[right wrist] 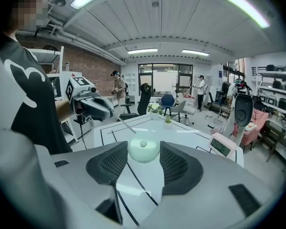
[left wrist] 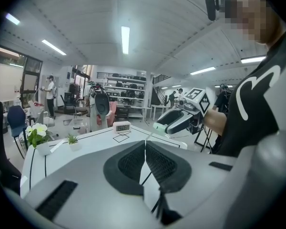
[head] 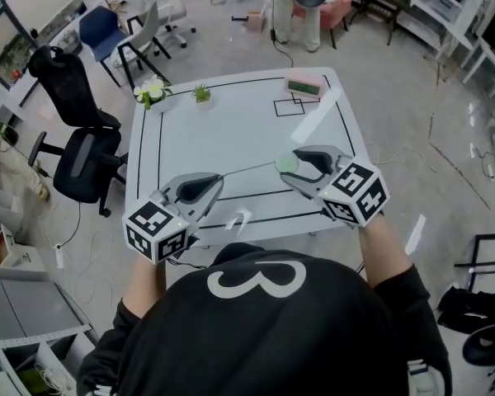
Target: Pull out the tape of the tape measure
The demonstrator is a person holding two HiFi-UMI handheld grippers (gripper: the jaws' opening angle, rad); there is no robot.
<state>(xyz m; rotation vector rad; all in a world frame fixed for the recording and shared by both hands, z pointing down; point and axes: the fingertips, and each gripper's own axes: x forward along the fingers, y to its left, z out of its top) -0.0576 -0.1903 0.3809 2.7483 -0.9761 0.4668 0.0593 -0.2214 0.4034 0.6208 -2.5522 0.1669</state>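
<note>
**A:** What does each camera give you that the others miss?

**B:** The head view gives me the whole tape at once. It is a thin line strung from my left gripper to my right gripper, above the white table. The left gripper view adds the grip: my pads are pressed flat together on the tape's end, with no gap between them. The right gripper view adds the tape measure itself, a pale green round case with a small button in its middle. It sits between my pads with both touching its sides, so that gripper stands partly open, clamped on the case.

**A:** What else is around, and what gets in the way?

**B:** A pink clock stands at the table's far edge, upper right of centre. A pot of white flowers and a small green plant stand near the far left corner. A black office chair is at the frame's left. My own black shirt covers the table's near edge at the bottom of the head view.

**A:** Which way does the tape run?

**B:** In the head view it runs left to right across the lower middle, rising a little toward the right, where the case is. In the left gripper view it leaves my pads edge-on (barely a sliver) and heads to the upper right.
</note>
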